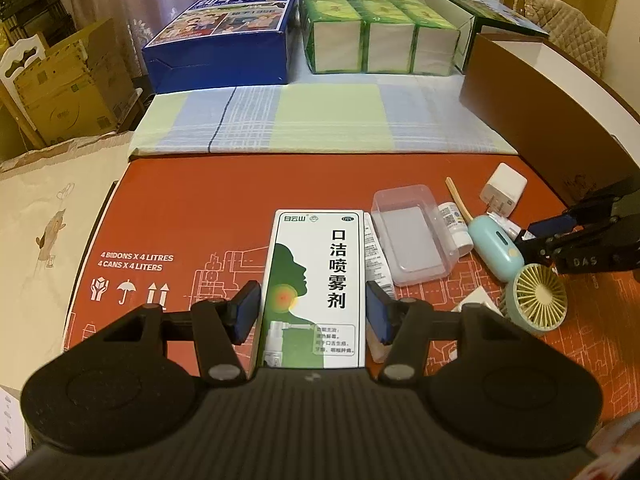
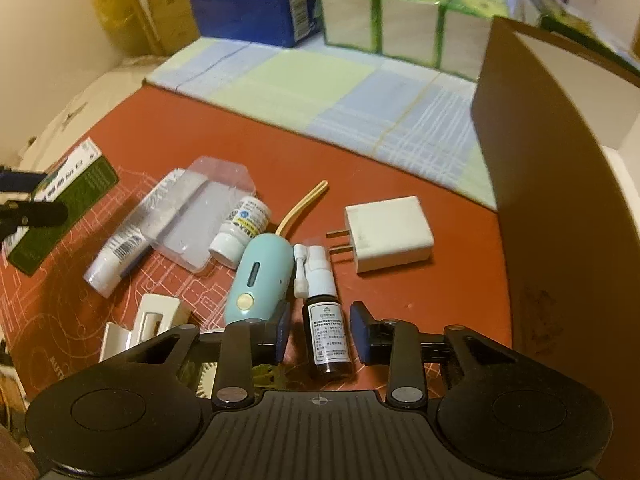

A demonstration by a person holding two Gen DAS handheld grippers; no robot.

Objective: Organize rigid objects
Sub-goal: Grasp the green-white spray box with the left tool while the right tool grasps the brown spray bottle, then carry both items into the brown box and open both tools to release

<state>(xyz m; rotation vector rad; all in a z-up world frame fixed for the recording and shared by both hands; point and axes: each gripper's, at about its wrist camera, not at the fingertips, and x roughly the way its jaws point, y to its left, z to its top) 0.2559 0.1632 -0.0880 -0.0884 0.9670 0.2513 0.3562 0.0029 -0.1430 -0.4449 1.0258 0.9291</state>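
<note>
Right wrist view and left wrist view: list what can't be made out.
- Spray bottle, right wrist view: label print too small to read; whether the jaws touch it is unclear.
- Mini fan, right wrist view: head hidden behind the right gripper.
- Medicine box, left wrist view: near end hidden by the left gripper body.
- Brown box: inside unseen, wall blocks it.

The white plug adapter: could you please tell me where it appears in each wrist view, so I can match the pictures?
Left wrist view: the white plug adapter lies upper right on the red board, behind the mint fan handle.
Right wrist view: it lies right of centre, prongs pointing left, beyond the spray bottle.
Shared landmark: the mint fan handle.
</note>
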